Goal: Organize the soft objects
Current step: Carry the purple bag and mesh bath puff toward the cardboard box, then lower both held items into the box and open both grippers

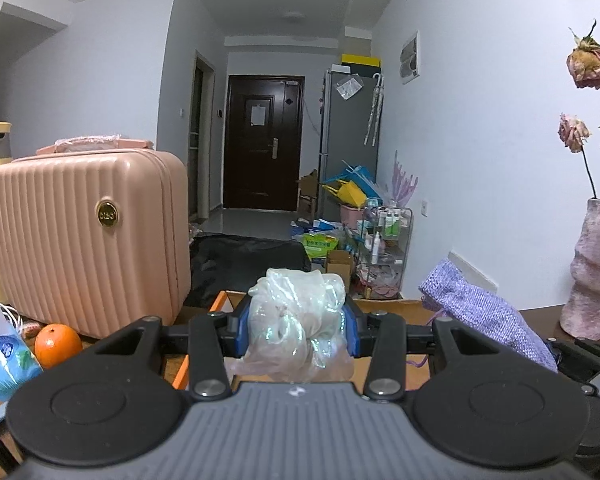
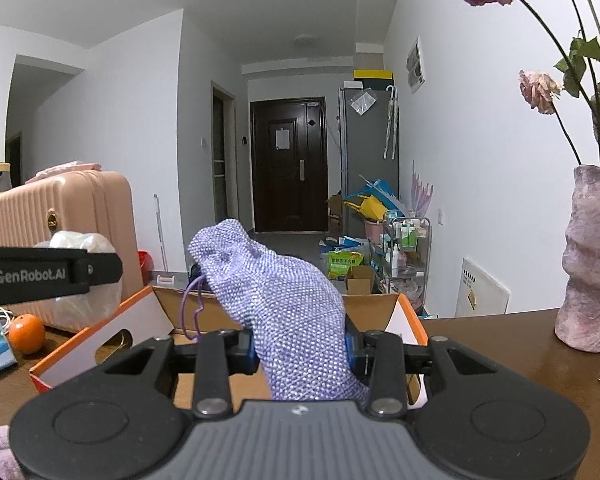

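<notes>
Over the open cardboard box (image 2: 380, 312) on the wooden table (image 2: 500, 344), the left gripper (image 1: 298, 328) is clamped on a crumpled translucent plastic bag (image 1: 296, 316) and the right gripper (image 2: 302, 344) is closed on a lilac sequinned pouch (image 2: 284, 292), both held above the box mouth. Risks: the slippery bag could slide from the blue pads (image 1: 350, 332). The pouch's dangling purple cord (image 2: 192, 312) could snag the box flap, or a wide release could drop it near the vase (image 2: 588, 256).
</notes>
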Tool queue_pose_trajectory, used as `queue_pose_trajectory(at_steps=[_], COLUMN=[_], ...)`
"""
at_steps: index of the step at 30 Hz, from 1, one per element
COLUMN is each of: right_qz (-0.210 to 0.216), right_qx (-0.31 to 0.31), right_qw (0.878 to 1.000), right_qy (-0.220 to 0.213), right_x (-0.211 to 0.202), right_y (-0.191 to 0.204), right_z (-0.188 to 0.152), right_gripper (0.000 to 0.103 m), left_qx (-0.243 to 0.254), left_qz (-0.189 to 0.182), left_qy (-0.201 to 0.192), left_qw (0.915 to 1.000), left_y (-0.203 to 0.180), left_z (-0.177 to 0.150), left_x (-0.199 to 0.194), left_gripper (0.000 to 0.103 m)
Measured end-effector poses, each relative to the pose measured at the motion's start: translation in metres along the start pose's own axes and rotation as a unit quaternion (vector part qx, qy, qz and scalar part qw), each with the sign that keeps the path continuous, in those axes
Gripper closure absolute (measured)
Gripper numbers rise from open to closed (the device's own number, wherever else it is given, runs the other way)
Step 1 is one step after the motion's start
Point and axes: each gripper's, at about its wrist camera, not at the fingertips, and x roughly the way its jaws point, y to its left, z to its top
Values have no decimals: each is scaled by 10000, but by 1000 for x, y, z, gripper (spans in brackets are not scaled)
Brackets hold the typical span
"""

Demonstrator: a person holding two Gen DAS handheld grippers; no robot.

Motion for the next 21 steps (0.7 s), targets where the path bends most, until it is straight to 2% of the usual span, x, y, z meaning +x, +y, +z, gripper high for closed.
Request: queue_pose_trajectory(at_steps=[15,21], right_qz=[-217,-229], right_qx=[-116,-84], right_qw=[9985,9981], right_qy=[487,568], right_x=[28,32], right_y=[8,7], right_z=[7,6], right_gripper=[67,67], left_qx=[83,118], left_qz=[362,380], left_qy=[62,162], left_qw=[9993,9991], left_y=[-5,-5], left_z=[-2,-6], left_x=[23,28], left_gripper=[59,59])
